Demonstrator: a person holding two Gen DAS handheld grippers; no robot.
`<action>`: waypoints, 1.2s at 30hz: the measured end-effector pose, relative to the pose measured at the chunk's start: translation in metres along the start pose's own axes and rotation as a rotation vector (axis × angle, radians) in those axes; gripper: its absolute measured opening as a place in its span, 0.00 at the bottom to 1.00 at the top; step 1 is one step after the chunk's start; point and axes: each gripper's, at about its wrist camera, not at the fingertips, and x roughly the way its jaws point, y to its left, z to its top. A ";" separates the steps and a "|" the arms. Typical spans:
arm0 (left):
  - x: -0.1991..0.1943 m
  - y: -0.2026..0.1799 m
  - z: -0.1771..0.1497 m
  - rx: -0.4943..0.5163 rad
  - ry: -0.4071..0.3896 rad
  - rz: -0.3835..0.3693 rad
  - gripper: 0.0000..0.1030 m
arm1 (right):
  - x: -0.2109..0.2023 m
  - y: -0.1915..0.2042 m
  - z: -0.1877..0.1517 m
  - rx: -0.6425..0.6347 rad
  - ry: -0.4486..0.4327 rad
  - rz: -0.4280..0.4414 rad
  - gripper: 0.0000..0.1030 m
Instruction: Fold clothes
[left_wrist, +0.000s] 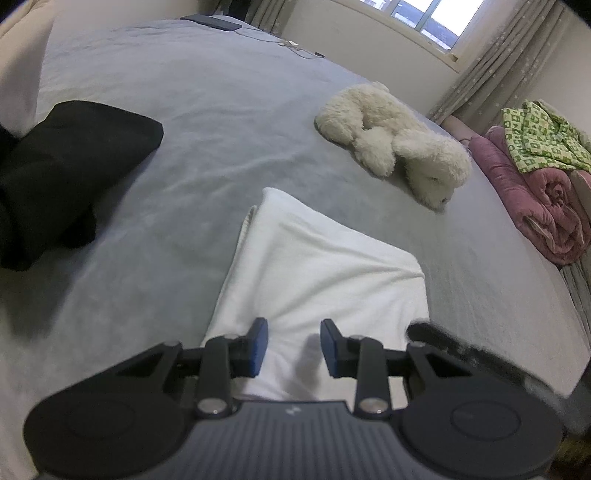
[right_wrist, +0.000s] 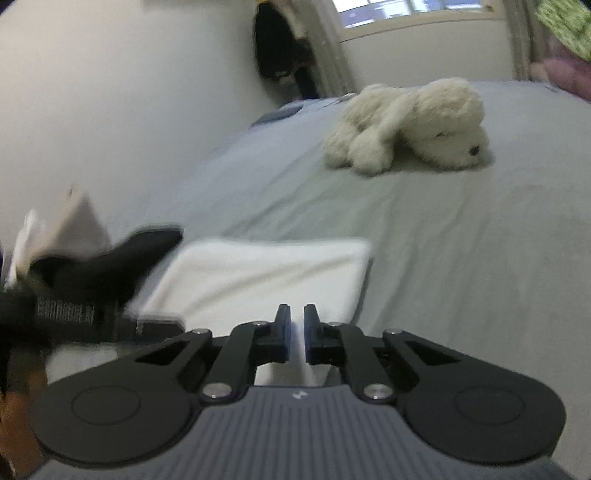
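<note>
left gripper (left_wrist: 294, 347) hung wide open, empty, over soft folded white cloth (left_wrist: 317, 266) on the grey bed (left_wrist: 207, 122). right gripper (right_wrist: 297, 338) nearly closed, pinching its near edge. fluffy cream plush dog (left_wrist: 395, 144) beyond, black garment (left_wrist: 55, 173) left.

From the left wrist view, the folded cloth (left_wrist: 314, 266) lies on the bed (left_wrist: 221, 129) directly ahead at twelve o'clock, under the left gripper (left_wrist: 294, 349). The plush dog (left_wrist: 395, 140) lies on the bed beyond it at about one o'clock, well apart. A heap of clothes (left_wrist: 62, 170) sits at ten o'clock. A rolled quilt (left_wrist: 532, 199) lies off the bed's edge at two o'clock, with a garment (left_wrist: 543, 140) on top. A flat device (left_wrist: 214, 21) rests at the far end, near eleven o'clock.
</note>
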 end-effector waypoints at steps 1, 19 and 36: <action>0.000 0.000 0.000 0.001 0.000 0.001 0.31 | -0.002 0.003 -0.004 -0.013 0.003 -0.006 0.07; 0.002 -0.001 -0.001 0.015 0.003 0.002 0.31 | -0.035 0.028 -0.042 -0.113 0.053 -0.089 0.07; 0.002 0.004 0.002 -0.036 0.009 -0.019 0.31 | -0.060 -0.008 -0.024 0.097 0.032 0.016 0.19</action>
